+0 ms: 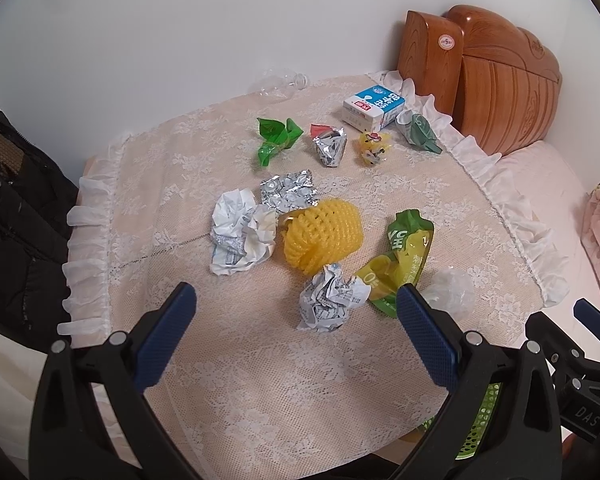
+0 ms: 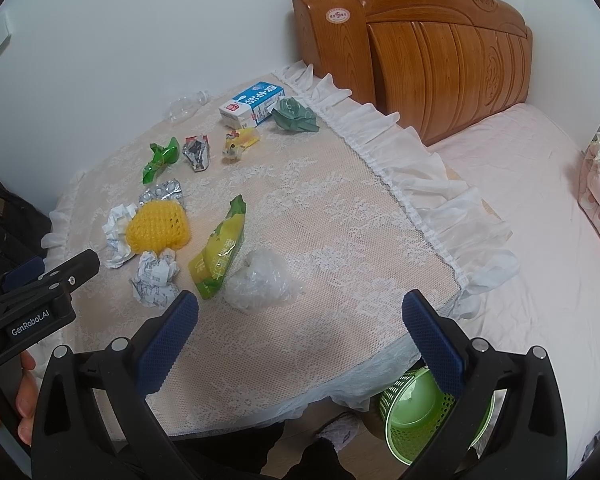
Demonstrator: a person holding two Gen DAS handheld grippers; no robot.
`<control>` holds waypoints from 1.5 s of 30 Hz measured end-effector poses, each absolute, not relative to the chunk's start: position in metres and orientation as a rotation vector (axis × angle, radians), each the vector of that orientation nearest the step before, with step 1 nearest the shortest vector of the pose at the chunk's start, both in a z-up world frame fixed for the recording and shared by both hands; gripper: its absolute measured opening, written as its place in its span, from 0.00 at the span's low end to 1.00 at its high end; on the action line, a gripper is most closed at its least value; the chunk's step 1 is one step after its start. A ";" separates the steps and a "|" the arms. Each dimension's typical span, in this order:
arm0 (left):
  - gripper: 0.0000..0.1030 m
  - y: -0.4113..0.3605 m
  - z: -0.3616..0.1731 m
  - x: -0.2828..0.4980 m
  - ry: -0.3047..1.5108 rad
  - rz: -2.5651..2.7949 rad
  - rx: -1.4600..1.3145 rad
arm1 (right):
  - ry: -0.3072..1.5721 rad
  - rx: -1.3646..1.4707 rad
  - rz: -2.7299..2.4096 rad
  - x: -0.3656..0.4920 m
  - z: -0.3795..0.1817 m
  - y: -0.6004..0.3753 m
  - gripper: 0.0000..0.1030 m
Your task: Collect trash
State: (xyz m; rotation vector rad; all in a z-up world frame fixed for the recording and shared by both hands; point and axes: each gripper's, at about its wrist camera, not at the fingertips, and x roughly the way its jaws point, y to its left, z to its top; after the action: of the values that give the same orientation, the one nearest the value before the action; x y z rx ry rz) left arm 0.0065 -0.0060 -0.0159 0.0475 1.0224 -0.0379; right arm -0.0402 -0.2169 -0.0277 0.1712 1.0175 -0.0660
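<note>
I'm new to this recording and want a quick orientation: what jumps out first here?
A yellow foam net sits mid-table among crumpled paper and a green pouch. A milk carton stands at the far edge. A green basket waits below the table's near edge.

The scene was a bedroom in a home: a carved wooden headboard stood against a plain white wall, above a bed made up with a pale pink sheet. Beside the bed, a table wore a frilled lace cloth, with a green plastic basket below on the floor.
</note>
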 end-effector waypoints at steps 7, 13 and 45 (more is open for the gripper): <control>0.93 -0.005 -0.017 0.007 1.027 -0.034 0.047 | 1.020 0.178 -0.073 -0.040 -0.029 -0.217 0.98; 0.93 -0.002 -0.020 0.009 1.039 -0.029 0.044 | 1.031 0.184 -0.080 -0.040 -0.031 -0.218 0.98; 0.61 -0.023 -0.126 0.040 1.219 -0.267 0.128 | 1.169 0.270 -0.187 -0.043 -0.090 -0.228 0.98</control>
State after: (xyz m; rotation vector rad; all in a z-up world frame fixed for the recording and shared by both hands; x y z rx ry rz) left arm 0.0404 -0.0229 -0.1257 0.1284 1.2187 -0.2670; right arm -0.0425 -0.2276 -0.0903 0.2697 1.1686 -0.1866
